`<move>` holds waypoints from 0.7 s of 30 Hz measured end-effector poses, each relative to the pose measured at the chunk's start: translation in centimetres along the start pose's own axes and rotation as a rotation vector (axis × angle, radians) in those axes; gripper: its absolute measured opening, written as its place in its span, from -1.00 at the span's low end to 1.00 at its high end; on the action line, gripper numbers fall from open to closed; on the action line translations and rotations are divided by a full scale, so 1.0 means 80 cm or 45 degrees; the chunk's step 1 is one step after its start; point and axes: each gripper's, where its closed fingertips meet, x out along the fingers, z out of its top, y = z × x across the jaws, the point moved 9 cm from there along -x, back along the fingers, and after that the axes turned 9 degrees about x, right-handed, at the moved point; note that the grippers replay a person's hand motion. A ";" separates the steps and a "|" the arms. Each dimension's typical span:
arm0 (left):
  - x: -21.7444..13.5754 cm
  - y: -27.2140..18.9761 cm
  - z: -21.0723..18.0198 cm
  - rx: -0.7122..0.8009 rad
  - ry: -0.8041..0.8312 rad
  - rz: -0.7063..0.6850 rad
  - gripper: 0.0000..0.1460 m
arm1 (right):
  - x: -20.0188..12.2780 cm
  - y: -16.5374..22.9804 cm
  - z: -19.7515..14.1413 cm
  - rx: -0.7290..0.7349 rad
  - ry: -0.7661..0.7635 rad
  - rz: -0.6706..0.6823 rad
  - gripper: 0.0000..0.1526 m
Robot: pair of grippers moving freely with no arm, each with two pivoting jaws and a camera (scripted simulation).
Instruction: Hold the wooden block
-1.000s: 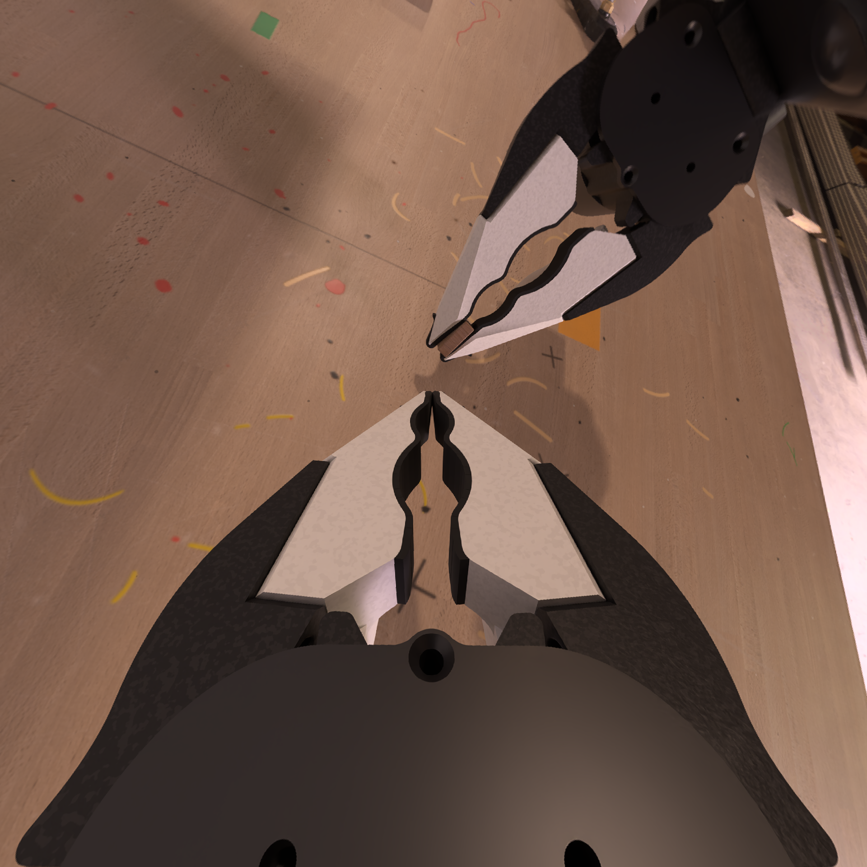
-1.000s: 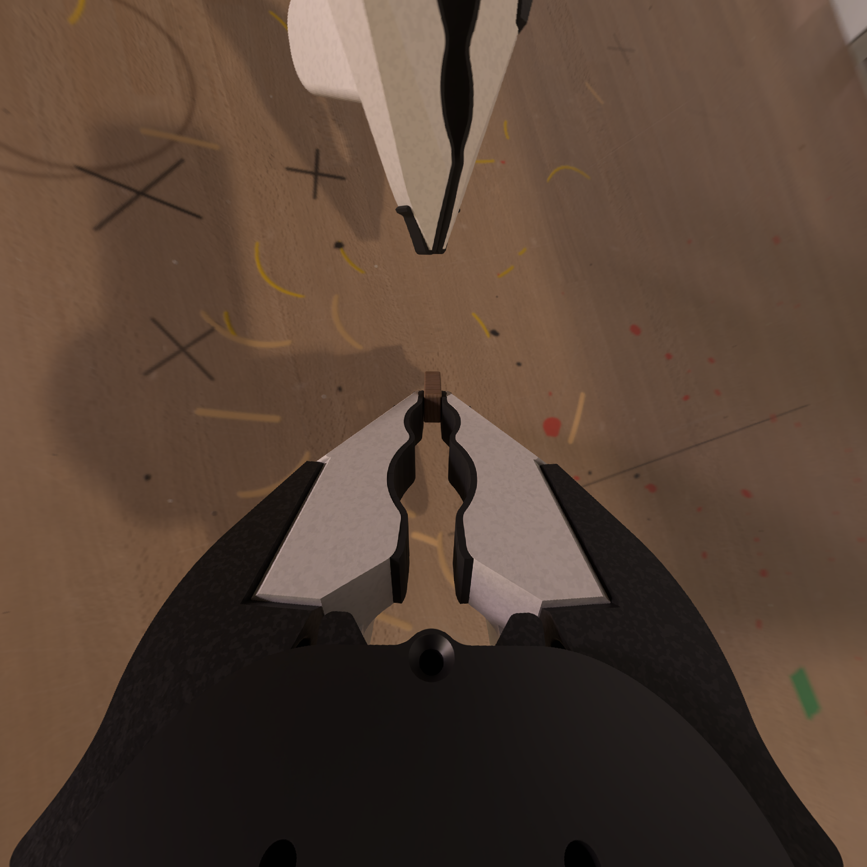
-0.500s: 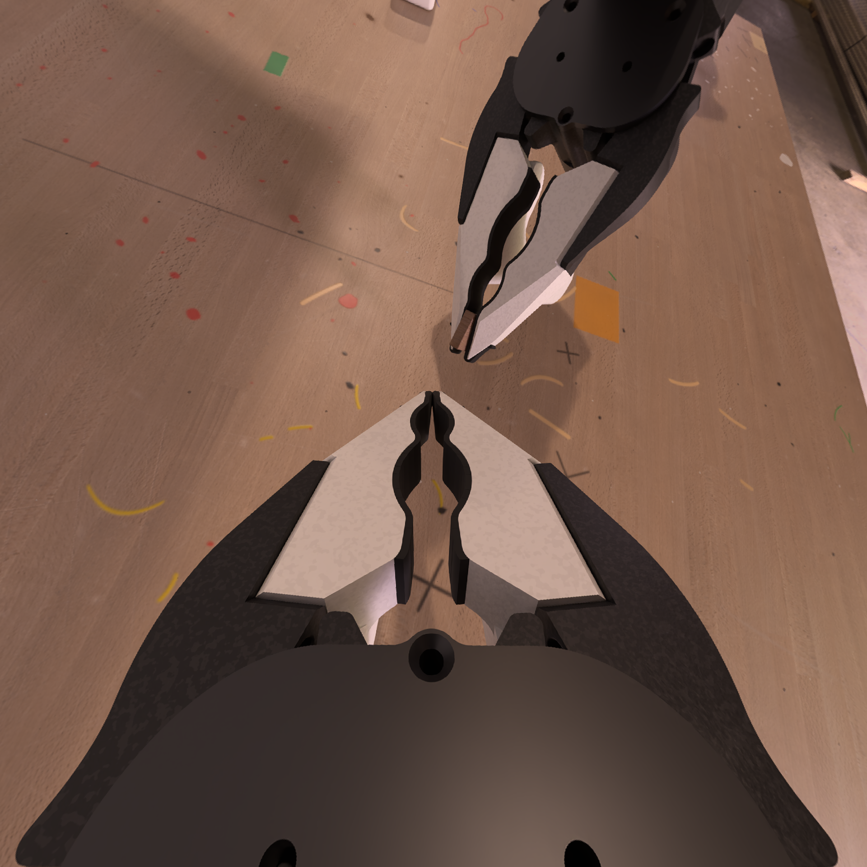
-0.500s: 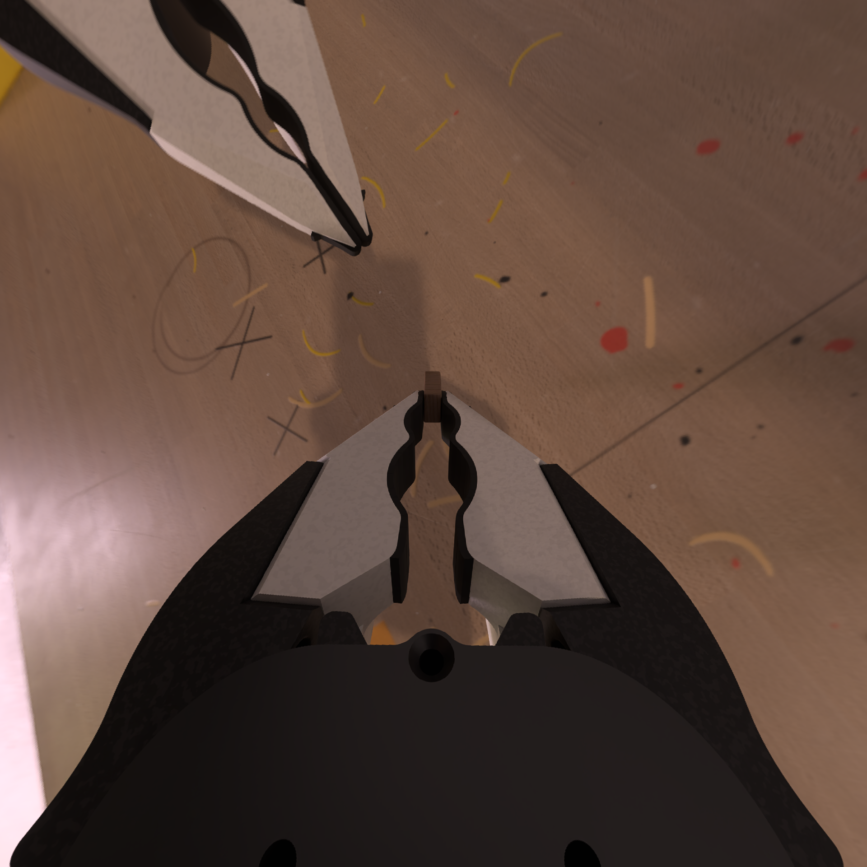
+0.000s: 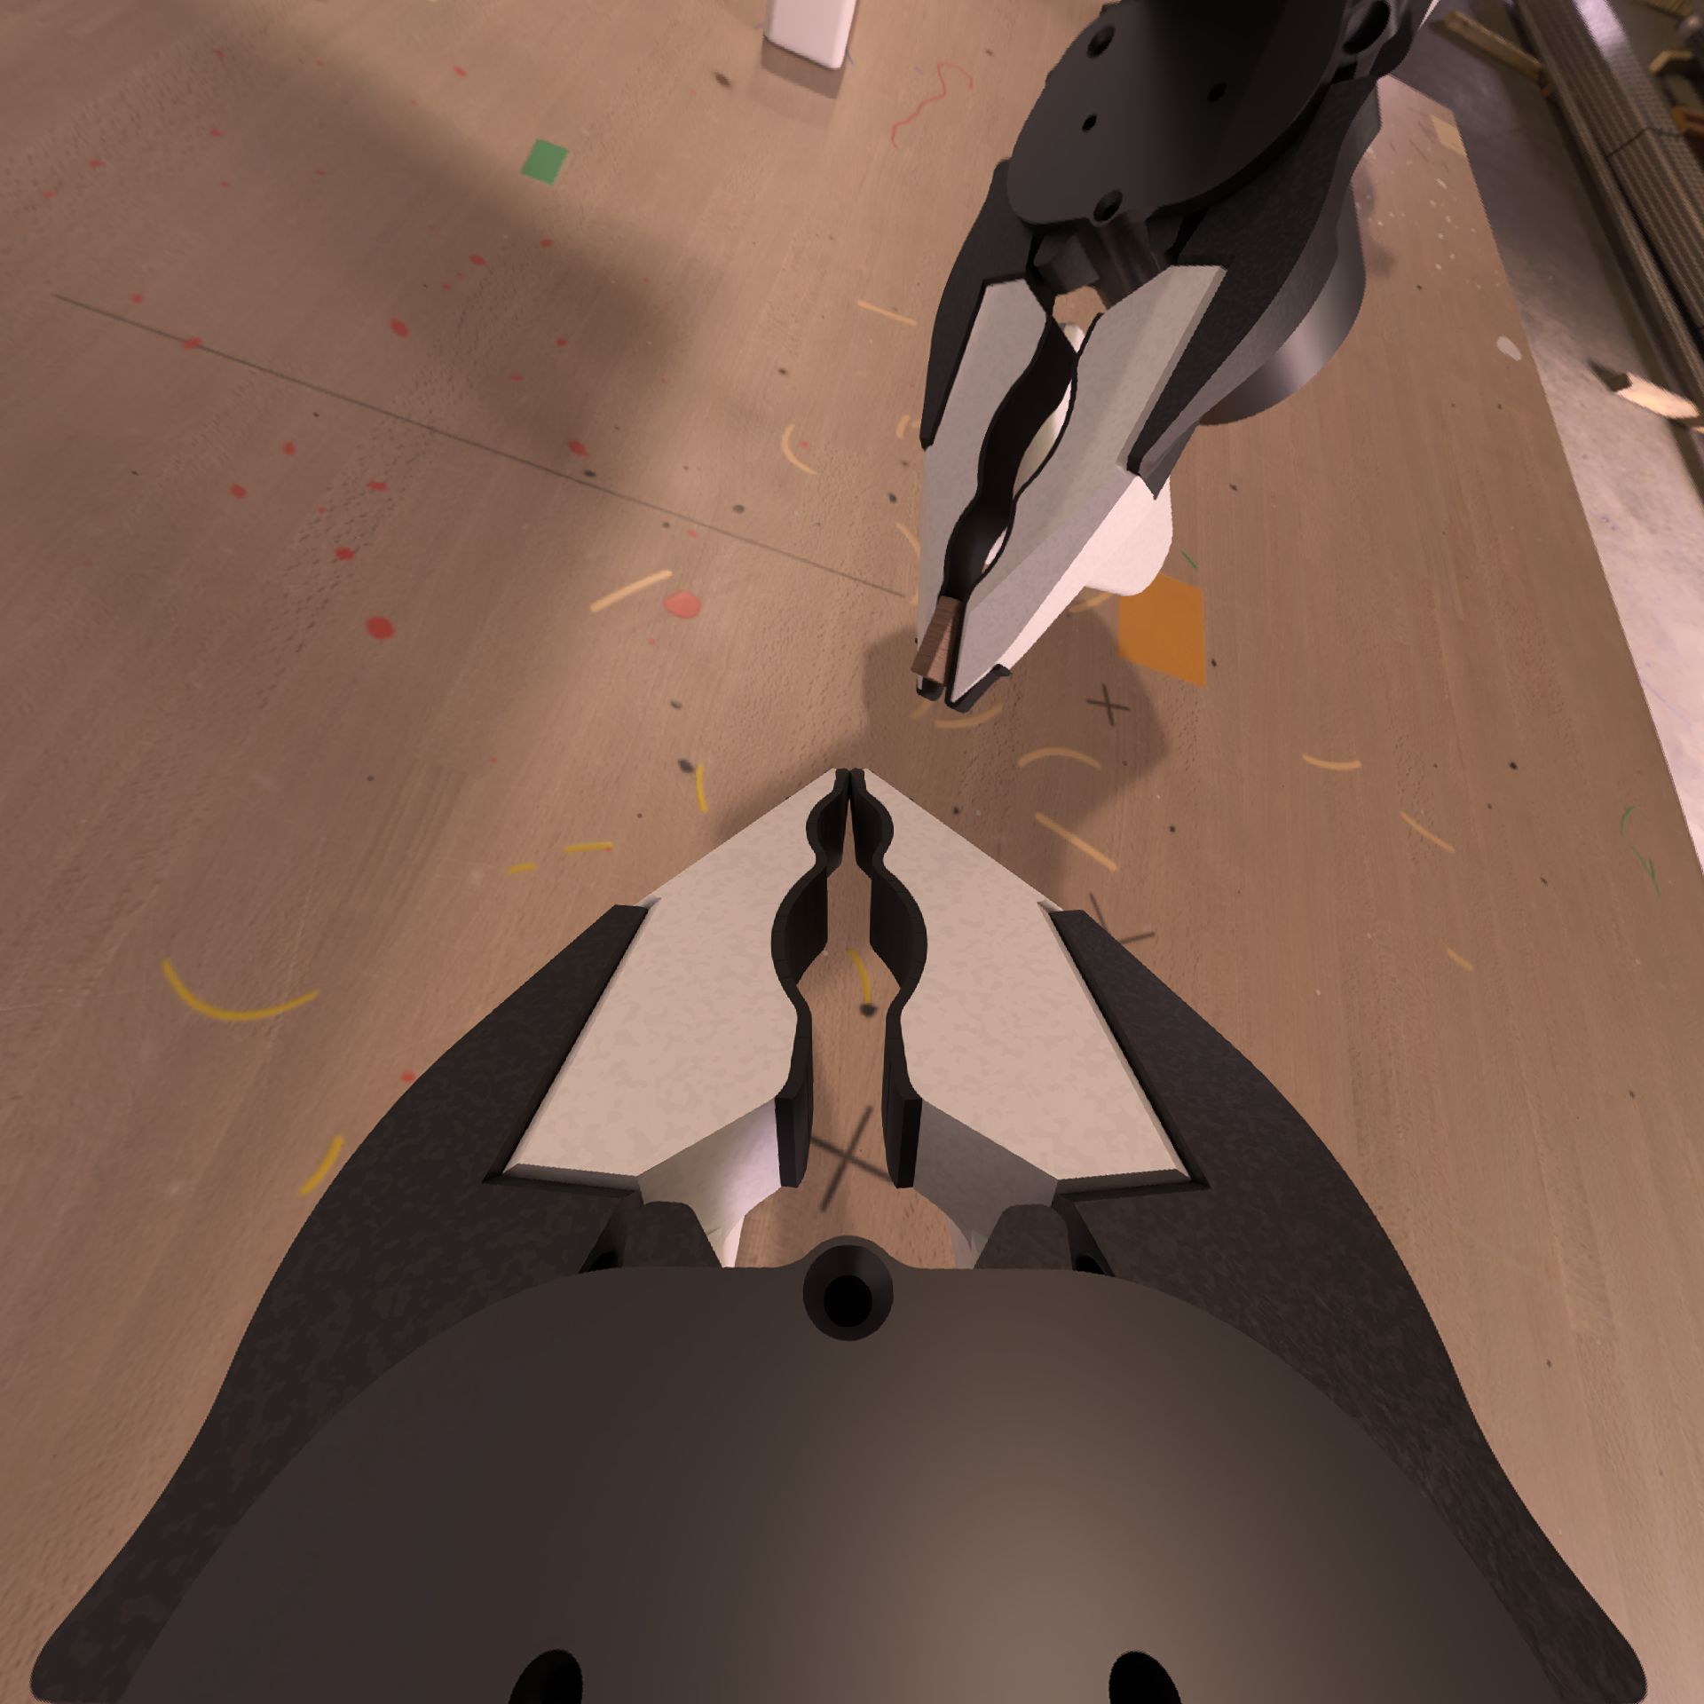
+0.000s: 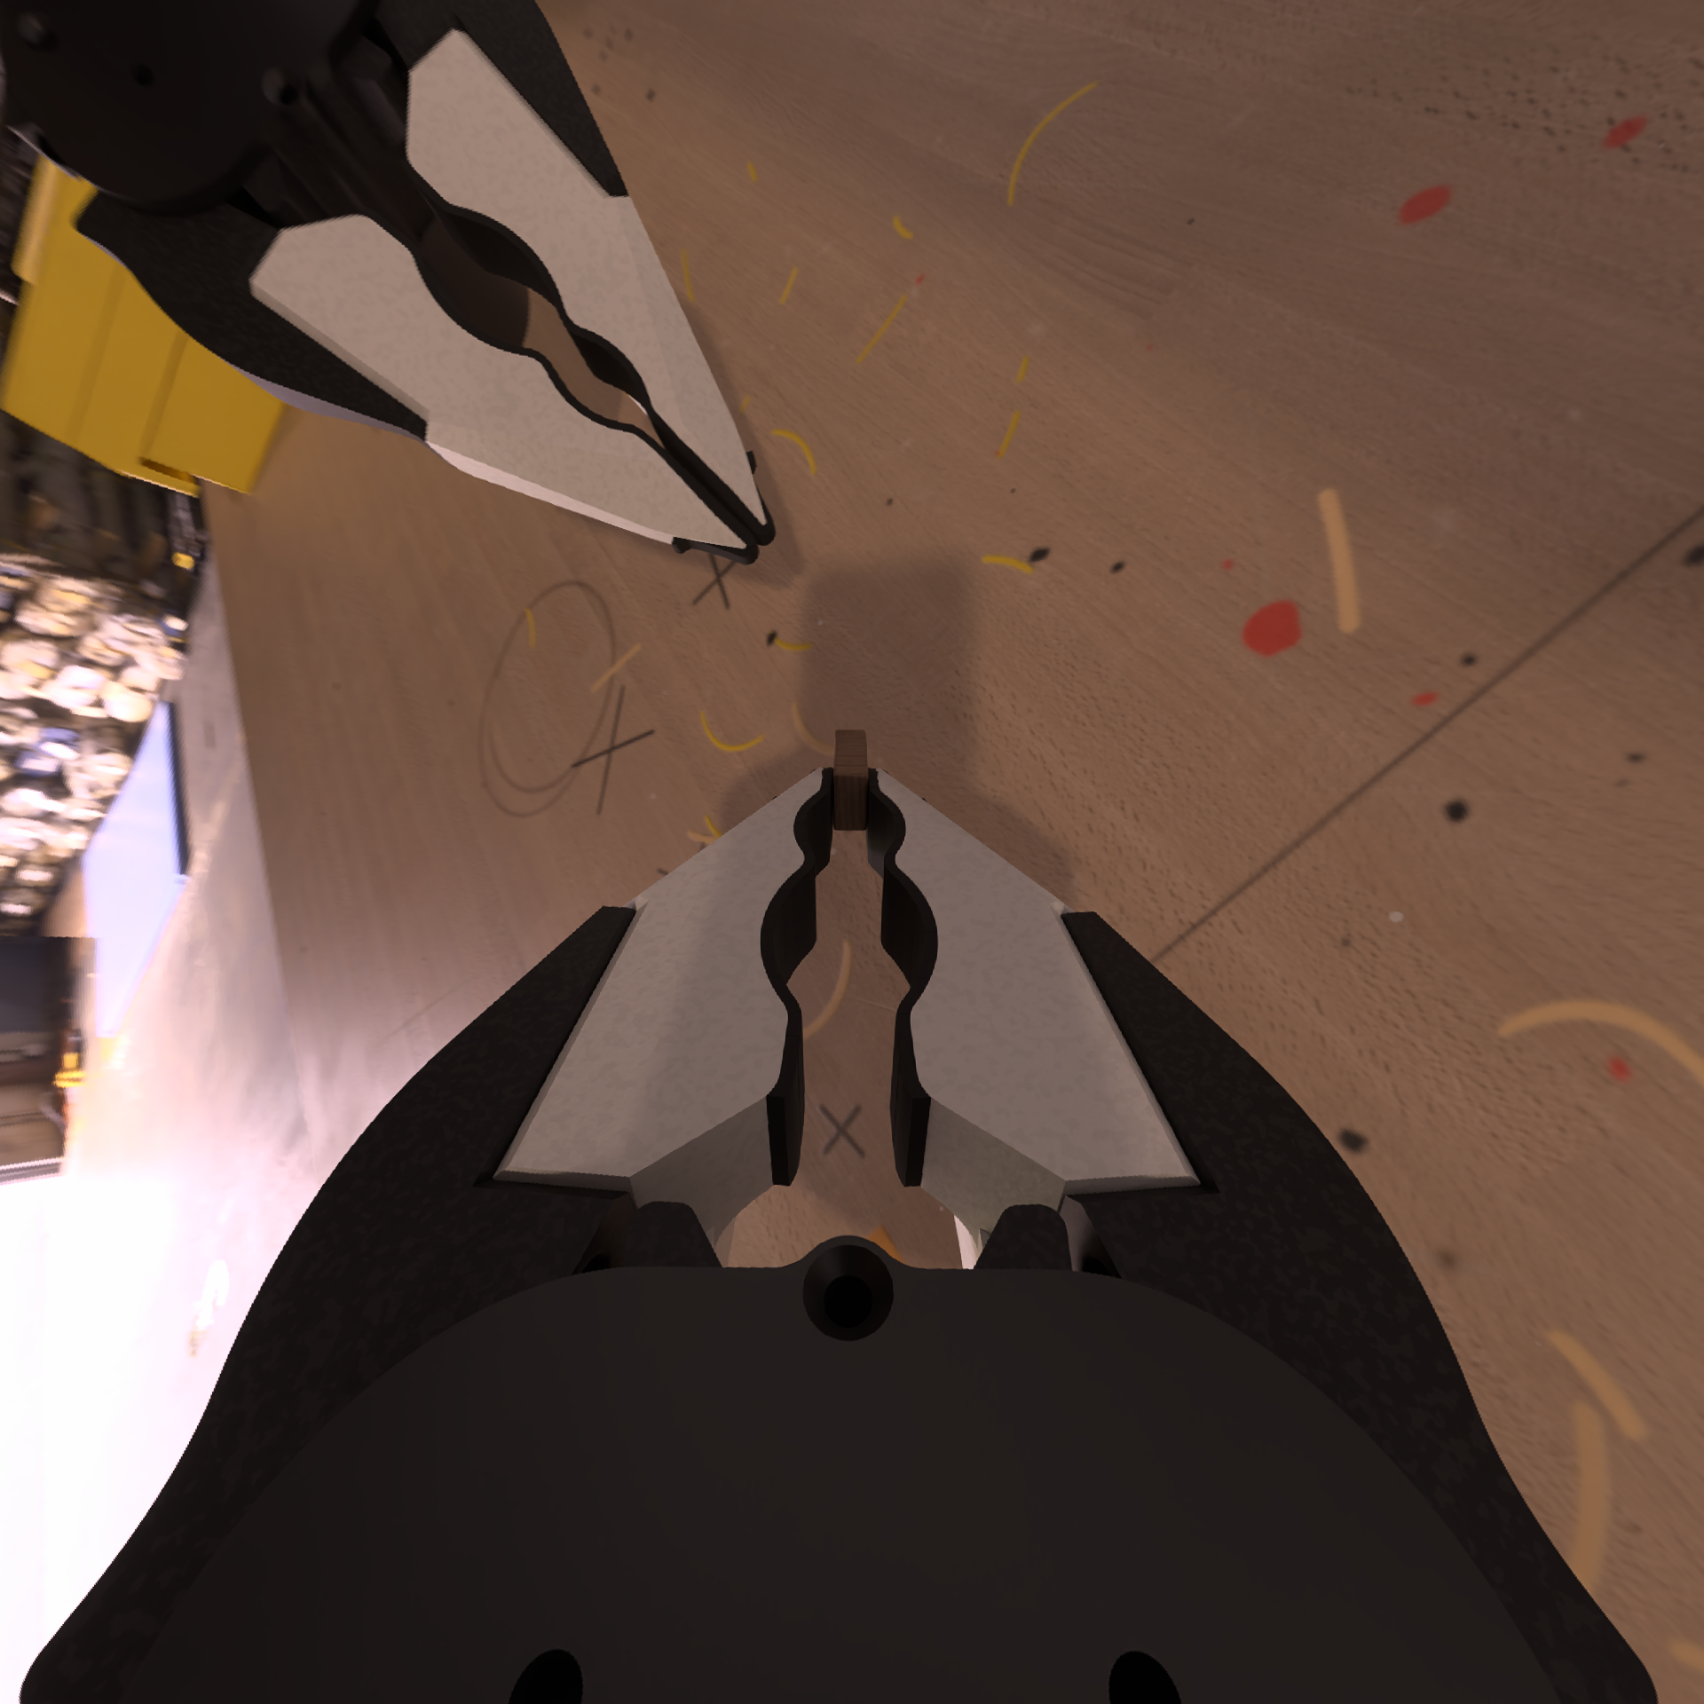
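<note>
A small brown wooden block [image 6: 849, 779] is pinched between the tips of my right gripper [image 6: 849, 773], which is shut on it above the wooden table. In the left wrist view the block [image 5: 931, 645] shows at the tips of the right gripper [image 5: 950, 687], ahead and to the right. My left gripper [image 5: 849, 773] is shut and empty, its tips a short way from the block. It shows in the right wrist view [image 6: 751, 544] at the upper left.
The wooden table [image 5: 369, 830] bears paint specks, pencil crosses and shavings. An orange patch [image 5: 1164, 630] and a green patch [image 5: 544, 161] lie on it. A white object [image 5: 811, 28] stands far back. A yellow object [image 6: 120, 387] lies behind the left gripper. The table edge [image 5: 1623, 516] runs along the right.
The right gripper, still holding the block, has swung and tilted, so the left gripper now shows at its upper left. The left gripper stays shut.
</note>
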 end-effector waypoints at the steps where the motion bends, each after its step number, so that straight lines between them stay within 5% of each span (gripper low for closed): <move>1: -0.001 0.000 0.001 0.002 -0.006 0.005 -1.00 | -0.001 -0.001 0.000 0.017 -0.009 0.034 -0.93; 7: -0.005 -0.001 0.004 0.053 0.009 0.075 -1.00 | -0.008 -0.019 -0.006 0.248 -0.066 0.286 -0.93; 14: -0.005 -0.006 -0.001 0.063 0.020 0.089 -1.00 | -0.015 -0.024 -0.013 0.348 -0.080 0.277 -0.93; 21: 0.002 -0.014 0.001 0.092 0.028 0.087 -1.00 | -0.007 -0.027 -0.019 0.523 -0.095 0.512 -0.93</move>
